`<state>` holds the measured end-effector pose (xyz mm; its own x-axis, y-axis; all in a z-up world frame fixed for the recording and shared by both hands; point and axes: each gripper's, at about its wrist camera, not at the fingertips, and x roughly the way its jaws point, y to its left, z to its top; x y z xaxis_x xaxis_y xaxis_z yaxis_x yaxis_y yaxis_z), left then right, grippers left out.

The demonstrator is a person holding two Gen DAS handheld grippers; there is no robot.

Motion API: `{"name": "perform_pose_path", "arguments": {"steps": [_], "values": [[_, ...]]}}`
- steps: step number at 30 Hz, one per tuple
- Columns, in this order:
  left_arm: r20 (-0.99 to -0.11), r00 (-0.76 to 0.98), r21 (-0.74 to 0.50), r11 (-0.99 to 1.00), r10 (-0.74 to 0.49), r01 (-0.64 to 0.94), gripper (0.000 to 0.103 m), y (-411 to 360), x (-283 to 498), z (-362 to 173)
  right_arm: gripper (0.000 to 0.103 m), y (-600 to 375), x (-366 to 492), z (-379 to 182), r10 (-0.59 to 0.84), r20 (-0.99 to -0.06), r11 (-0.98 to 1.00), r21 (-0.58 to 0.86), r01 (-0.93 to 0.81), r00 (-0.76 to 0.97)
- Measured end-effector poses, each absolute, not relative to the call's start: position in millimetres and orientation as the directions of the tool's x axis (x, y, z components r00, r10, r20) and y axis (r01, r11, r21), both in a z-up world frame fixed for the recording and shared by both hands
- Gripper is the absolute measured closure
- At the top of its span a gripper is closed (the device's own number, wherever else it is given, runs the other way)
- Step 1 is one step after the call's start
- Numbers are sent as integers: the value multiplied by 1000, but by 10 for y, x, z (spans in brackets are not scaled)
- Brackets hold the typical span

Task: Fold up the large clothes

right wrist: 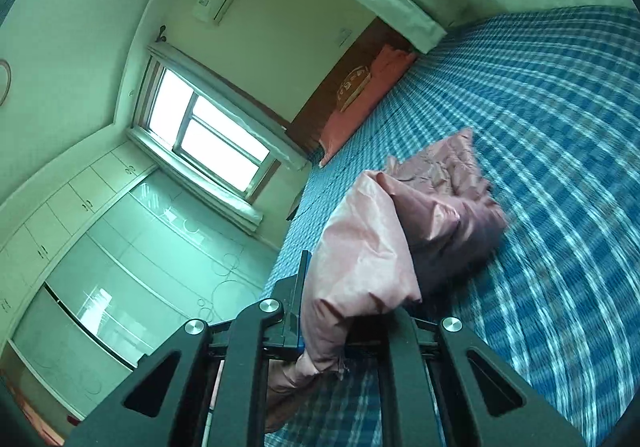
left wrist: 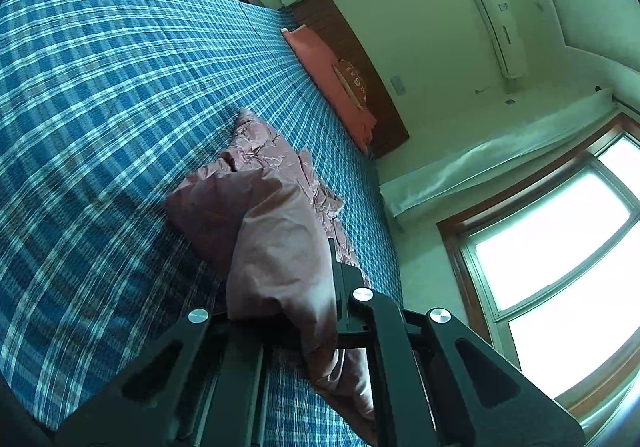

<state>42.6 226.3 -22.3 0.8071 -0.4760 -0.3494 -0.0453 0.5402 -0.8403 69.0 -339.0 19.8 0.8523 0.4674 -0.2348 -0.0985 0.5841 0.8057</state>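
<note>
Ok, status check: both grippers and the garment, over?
Left gripper shut on pink garment. Right gripper shut on it too. Garment lifted partway off plaid bed. Nothing in the way.

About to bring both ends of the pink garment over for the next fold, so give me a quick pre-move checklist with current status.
1. Left gripper shut on the pink garment: ok, fabric is pinched between the fingers.
2. Right gripper shut on the garment: ok, fabric drapes over and through it.
3. Garment lifted off the plaid bedspread at the held ends: ok; the far part rests on the bed.
4. Garment lying flat and smooth: not ok, it is bunched and wrinkled.
5. Which edge or corner each gripper holds: cannot tell.
6. Red pillow apart from the garment: ok.
</note>
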Motion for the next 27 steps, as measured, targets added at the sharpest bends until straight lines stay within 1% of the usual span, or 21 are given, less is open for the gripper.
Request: {"name": "perform_pose_path", "arguments": {"steps": [4,6,9,13,17,24,27], "values": [[-370,808,-818,573,-459,-49,100,2202,938,-167,92,-3415,1267,271,475,-229,583,805,-108,850],[-390,814,-798,599,-431,-65,100,2155,1293,-134,92,-3447,1547,269,472,-231,576,811,-100,851],[-430,808,-773,626,-402,-100,100,2080,1826,-128,92,-3489,2079,230,457,-259,583,810,-67,851],[-505,786,-716,682,-356,-150,100,1956,2571,-197,92,-3519,2801,114,436,-330,610,792,-6,837],[-557,774,-646,742,-301,-176,99,1830,3153,-296,92,-3576,3422,-51,408,-407,644,763,58,817],[-660,723,-535,803,-204,-262,100,1664,4064,-731,92,-3627,4273,-559,368,-547,687,705,176,752],[-687,707,-495,821,-169,-284,99,1557,4324,-906,92,-3624,4509,-739,352,-583,697,686,211,733]]}}
